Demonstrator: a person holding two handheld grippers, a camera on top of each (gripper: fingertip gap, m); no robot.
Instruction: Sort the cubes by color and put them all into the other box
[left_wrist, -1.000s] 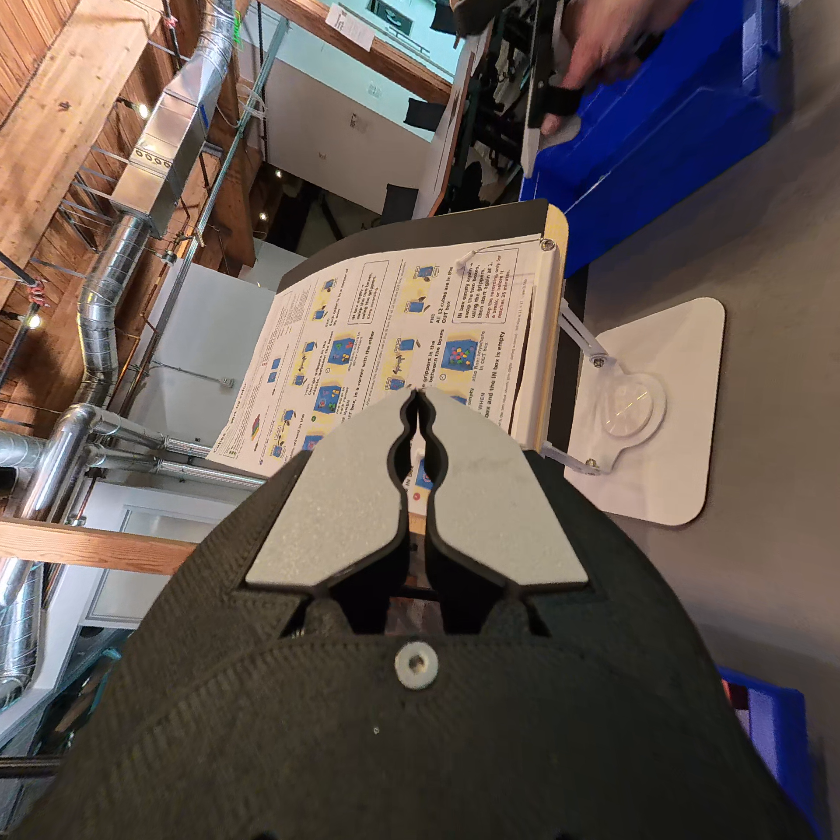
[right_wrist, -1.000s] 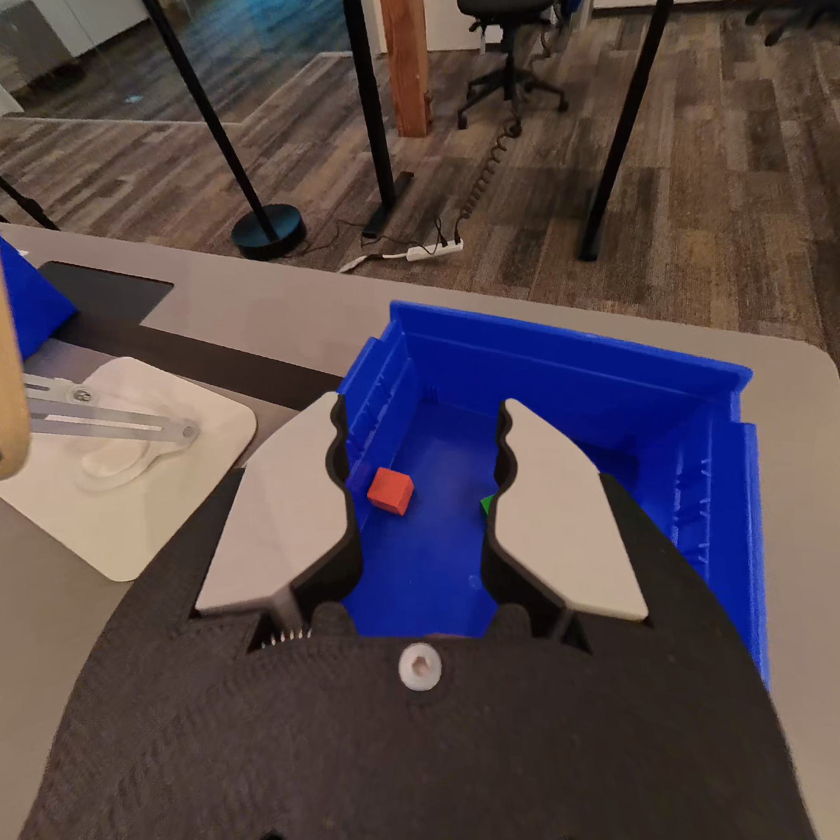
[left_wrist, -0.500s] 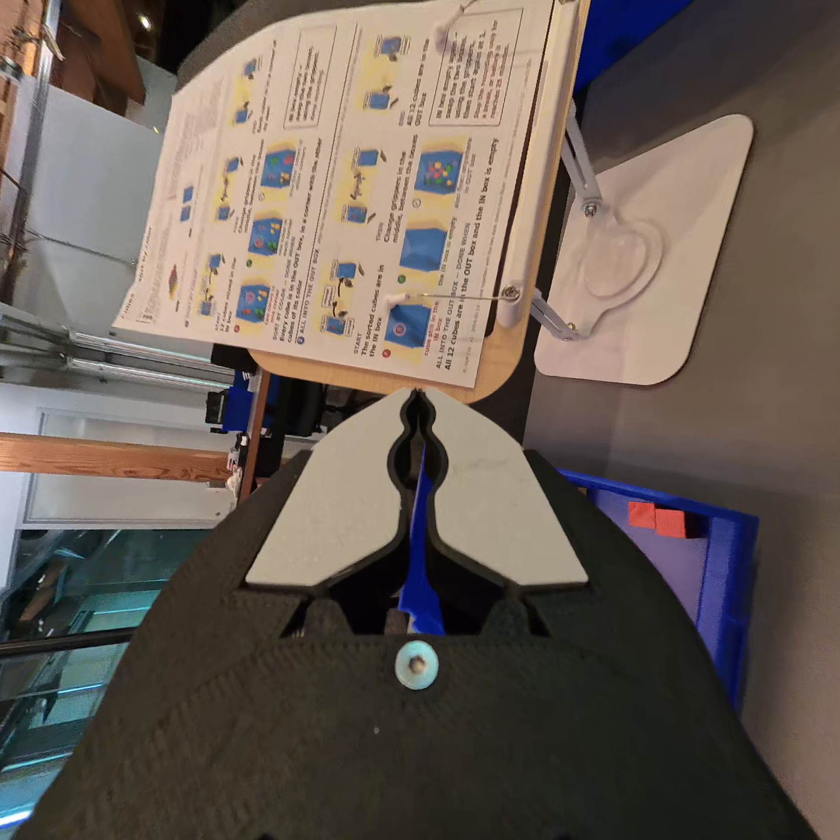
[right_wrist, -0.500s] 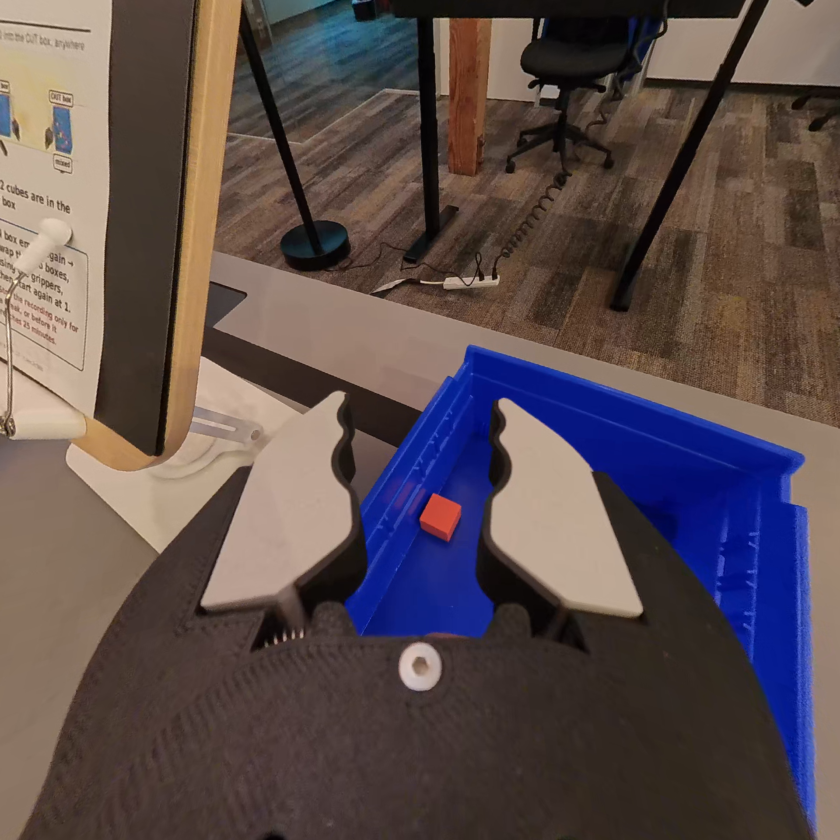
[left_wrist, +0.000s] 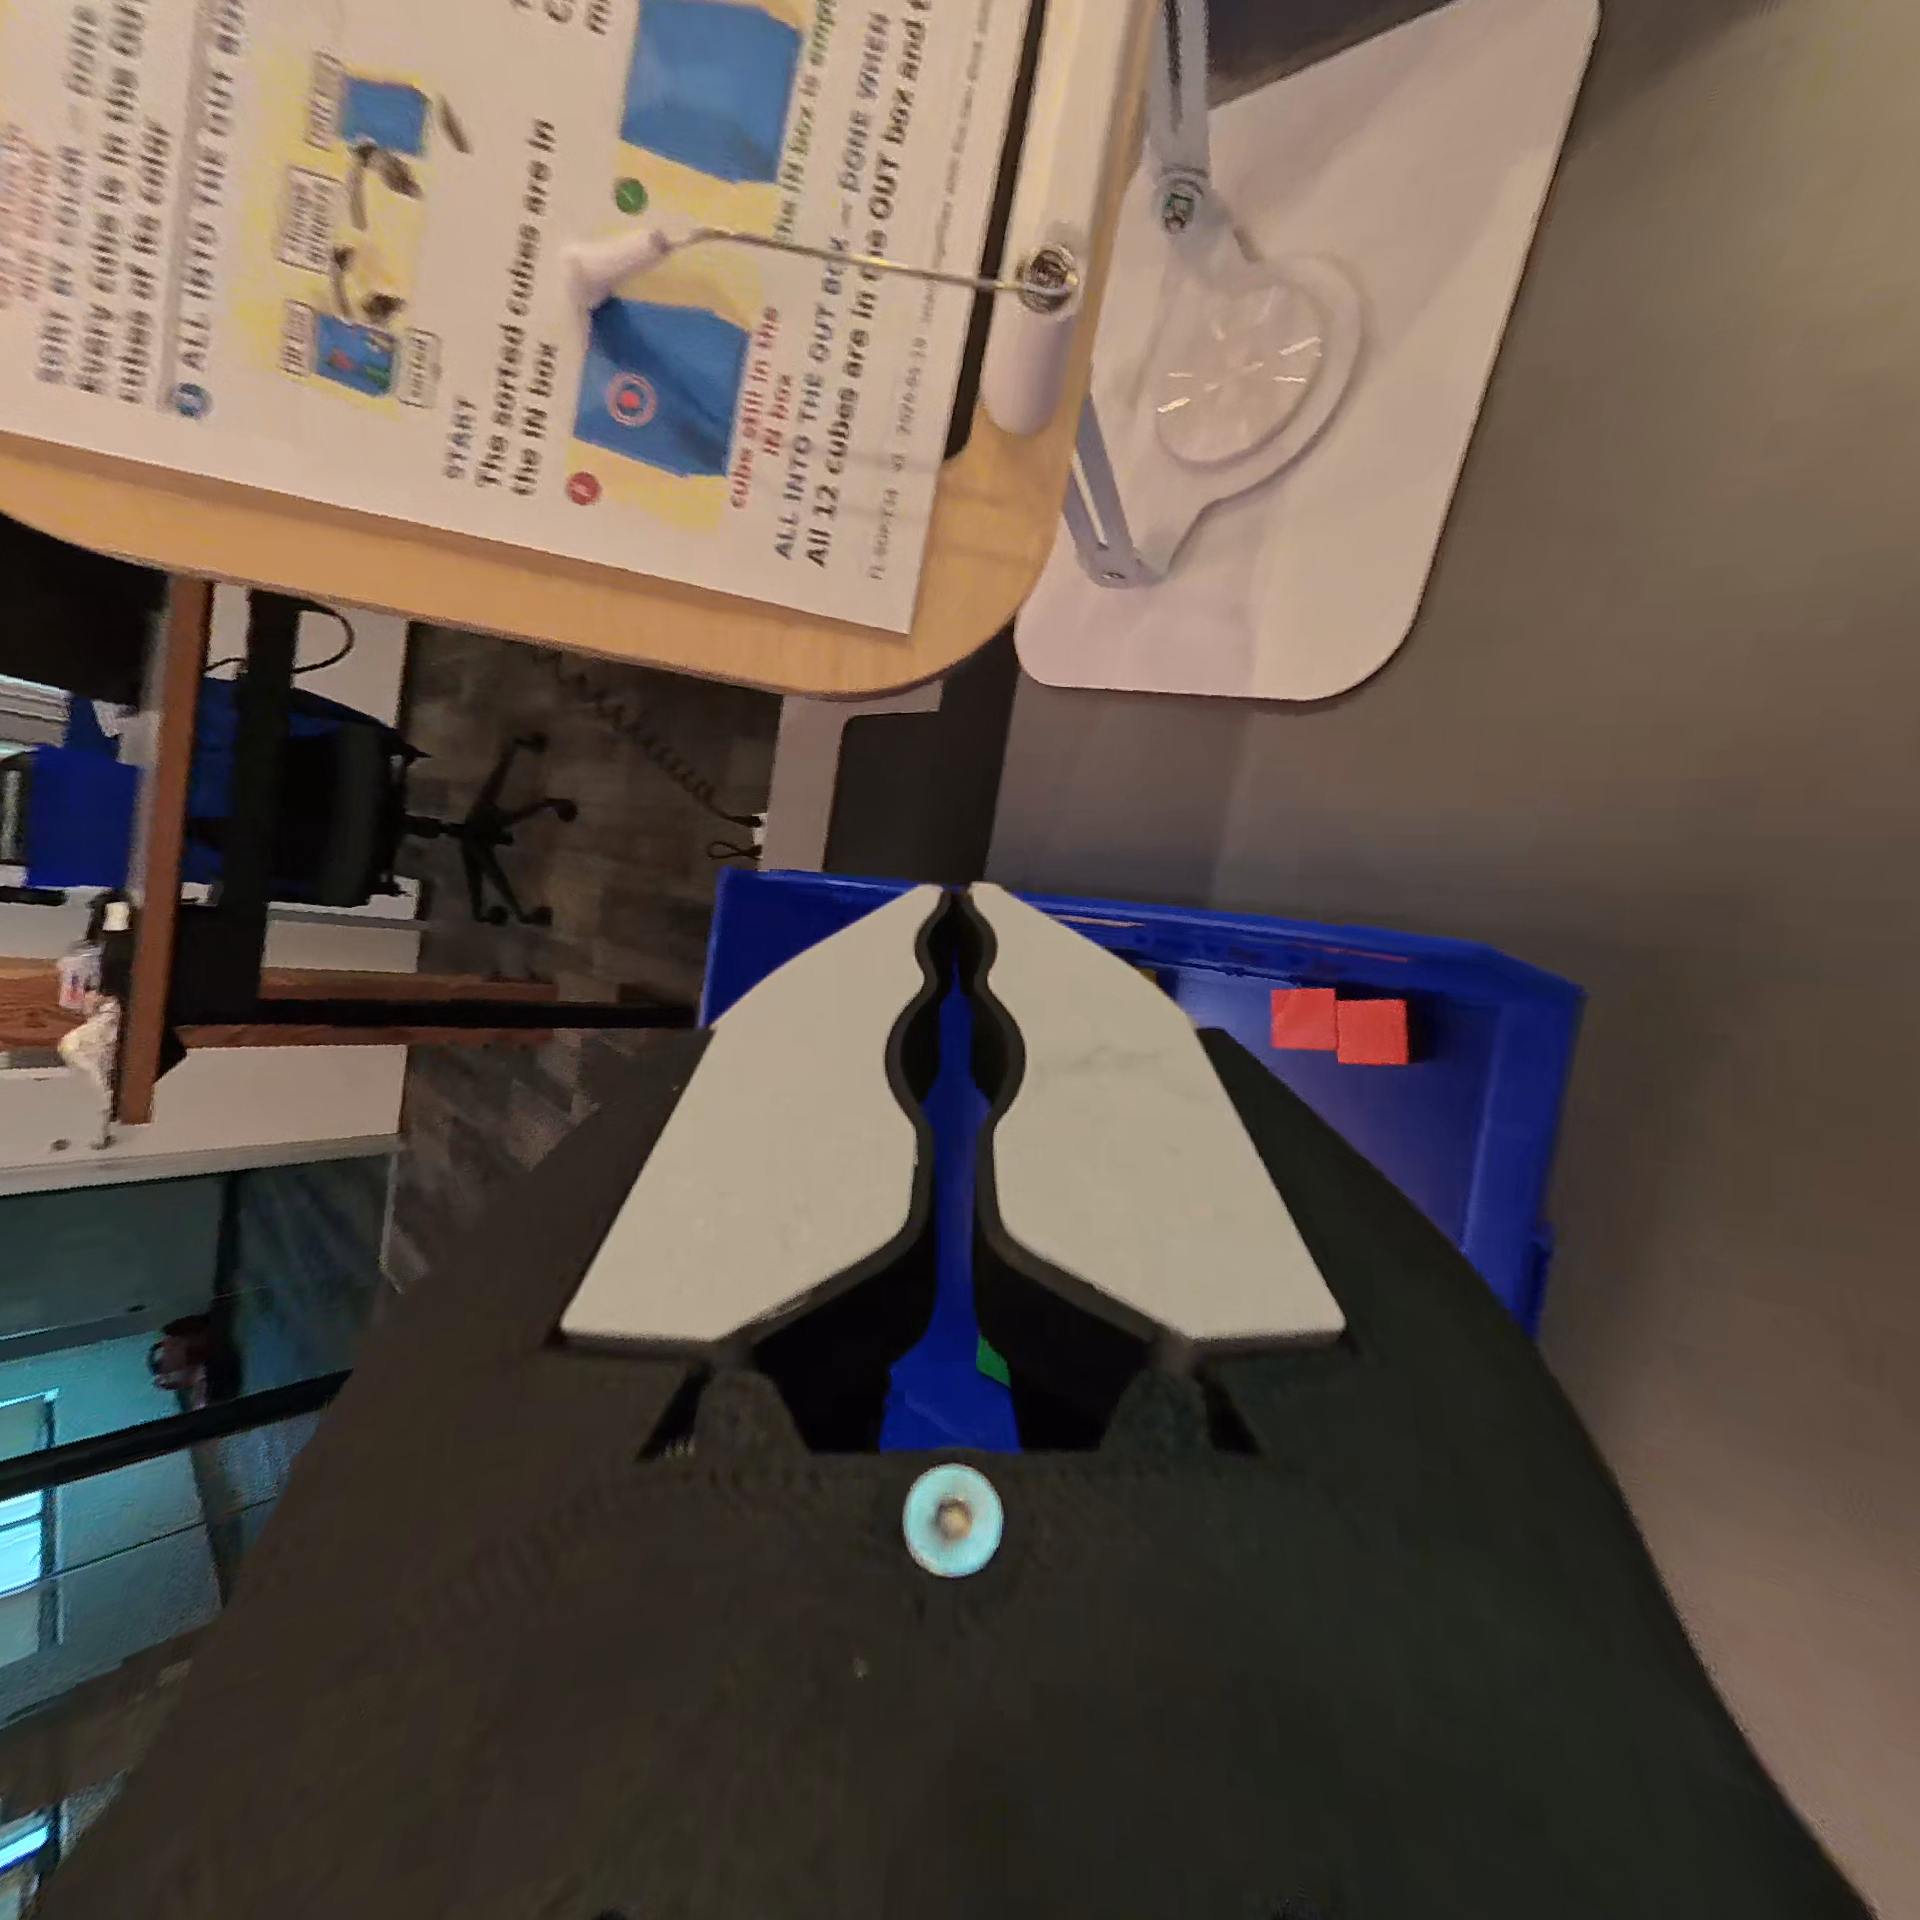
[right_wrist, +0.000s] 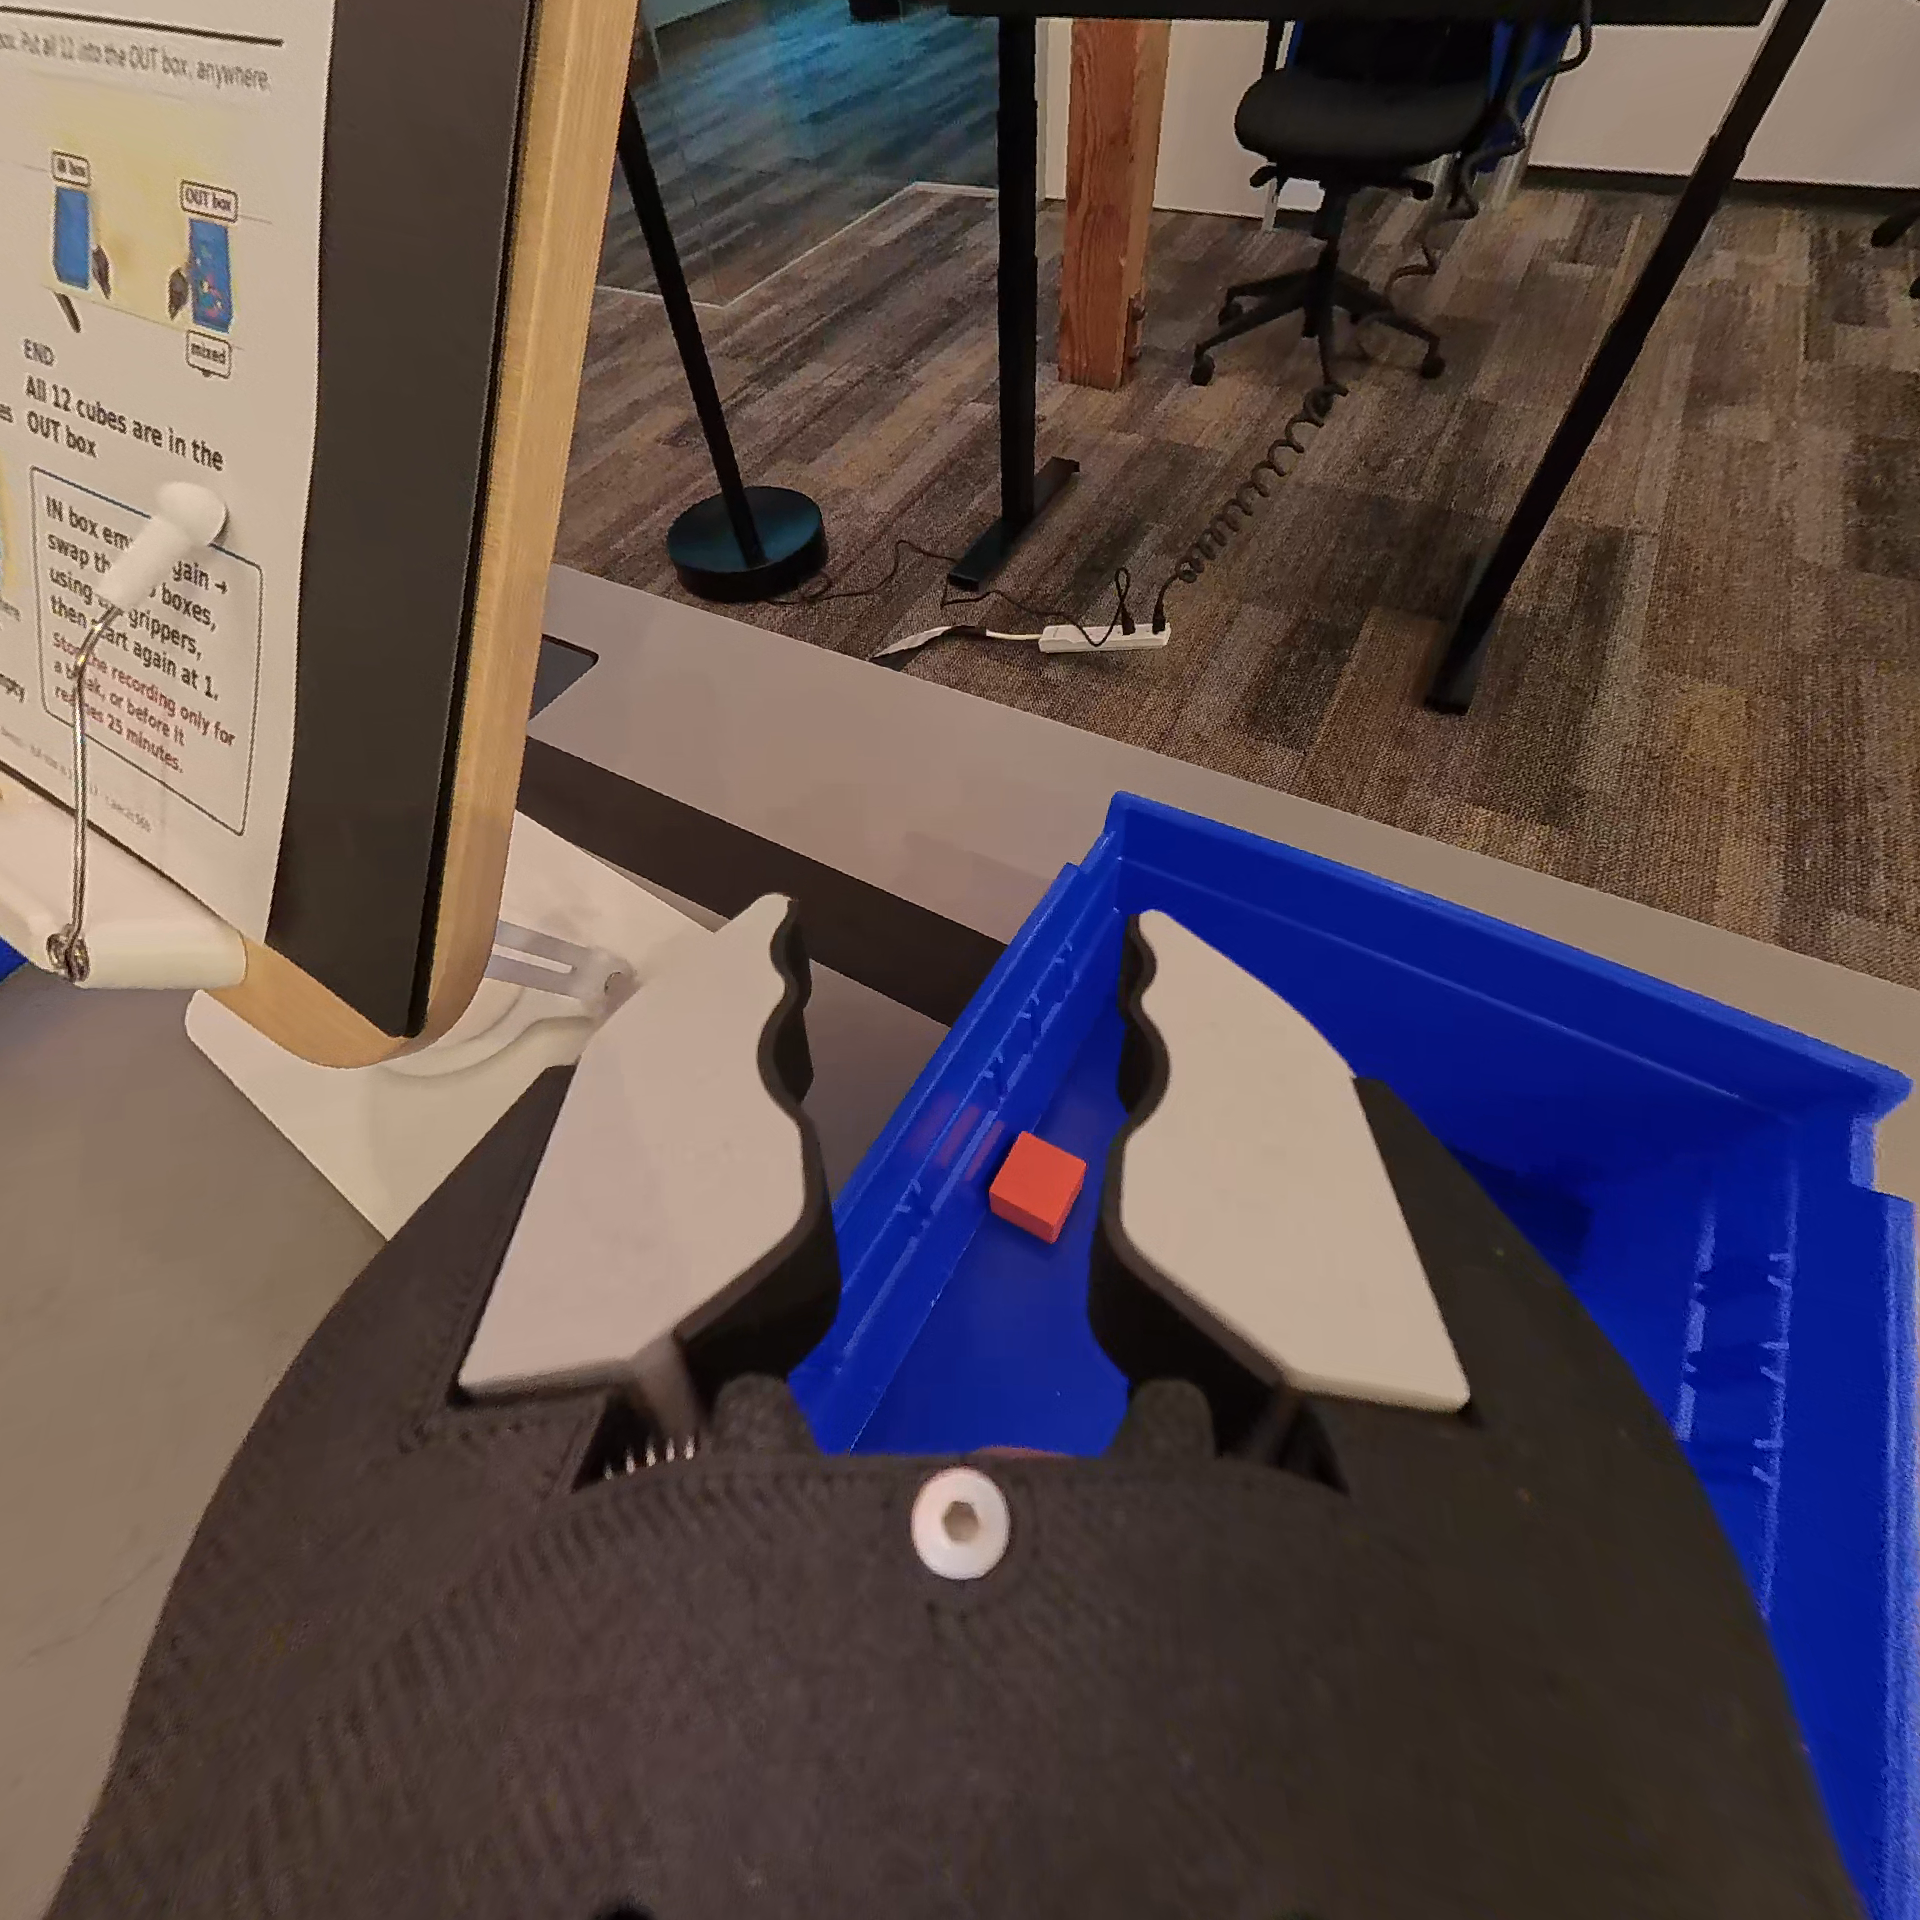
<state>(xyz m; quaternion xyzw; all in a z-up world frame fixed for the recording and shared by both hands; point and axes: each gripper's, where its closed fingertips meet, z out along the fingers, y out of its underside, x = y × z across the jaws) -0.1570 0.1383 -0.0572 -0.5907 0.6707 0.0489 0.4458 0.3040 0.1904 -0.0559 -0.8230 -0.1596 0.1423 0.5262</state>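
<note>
My left gripper (left_wrist: 954, 896) is shut and empty, held over a blue box (left_wrist: 1507, 1101). Two red cubes (left_wrist: 1340, 1027) sit side by side against that box's wall. A bit of a green cube (left_wrist: 992, 1363) shows through the gap between the fingers. My right gripper (right_wrist: 961, 925) is open and empty above the near left corner of a blue box (right_wrist: 1455, 940). One red cube (right_wrist: 1037, 1184) lies on that box's floor by the left wall, between and below the fingers. The rest of that floor is hidden by the gripper body.
An instruction sheet on a wooden board (right_wrist: 156, 416) stands on a white base (right_wrist: 312, 1081) left of the right gripper; it also shows in the left wrist view (left_wrist: 520, 260). The grey table's far edge (right_wrist: 1039, 717) lies behind the box, with floor, poles and a chair beyond. The left gripper's tips are roughly 45 centimeters from the right gripper's.
The left view has swung from the board to the blue box with the red cubes; that gripper stayed shut. The right gripper rose and drew back, still open; the green cube left its view.
</note>
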